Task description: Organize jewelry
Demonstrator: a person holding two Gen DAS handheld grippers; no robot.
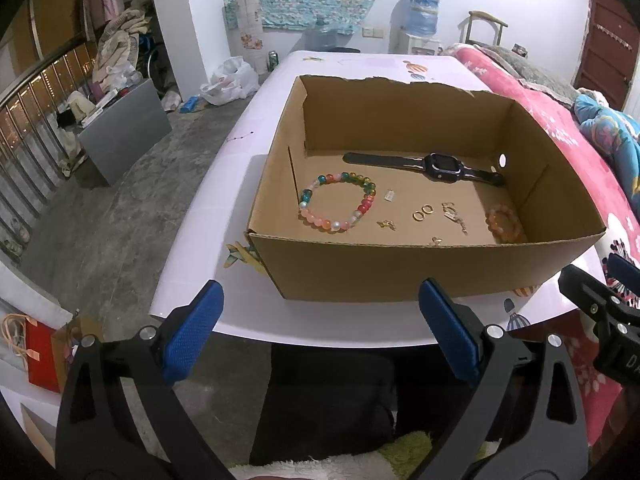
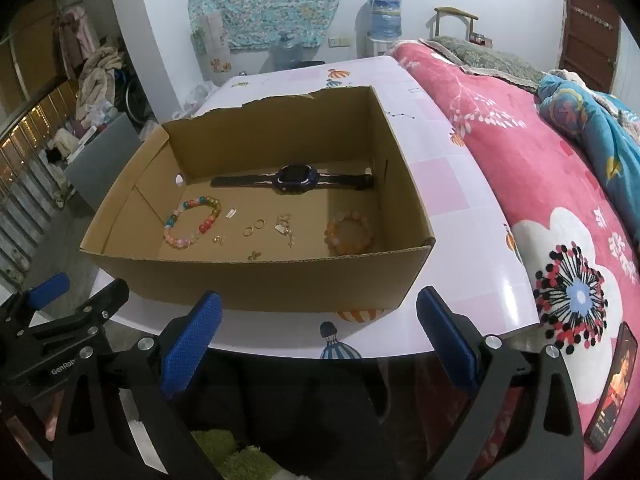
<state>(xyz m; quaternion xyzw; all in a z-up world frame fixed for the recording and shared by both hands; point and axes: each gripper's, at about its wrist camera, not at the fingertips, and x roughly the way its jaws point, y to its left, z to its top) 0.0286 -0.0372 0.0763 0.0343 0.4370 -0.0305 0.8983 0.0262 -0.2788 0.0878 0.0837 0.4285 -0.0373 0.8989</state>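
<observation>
Jewelry lying loose on floor of open cardboard box (image 1: 420,264) on the table (image 1: 248,308): multicolor bead bracelet (image 1: 337,202) left, dark watch (image 1: 424,165) far, orange bracelet (image 2: 349,233) right, small gold rings (image 1: 423,213) between. Left gripper (image 1: 320,332) and right gripper (image 2: 318,338) both near the table edge, fingers wide apart, nothing held.

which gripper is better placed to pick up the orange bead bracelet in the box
Probably the right gripper. The orange bead bracelet lies at the cardboard box's right end, on that gripper's side; the left gripper sits nearer the multicoloured bracelet. Both are open and empty.
</observation>
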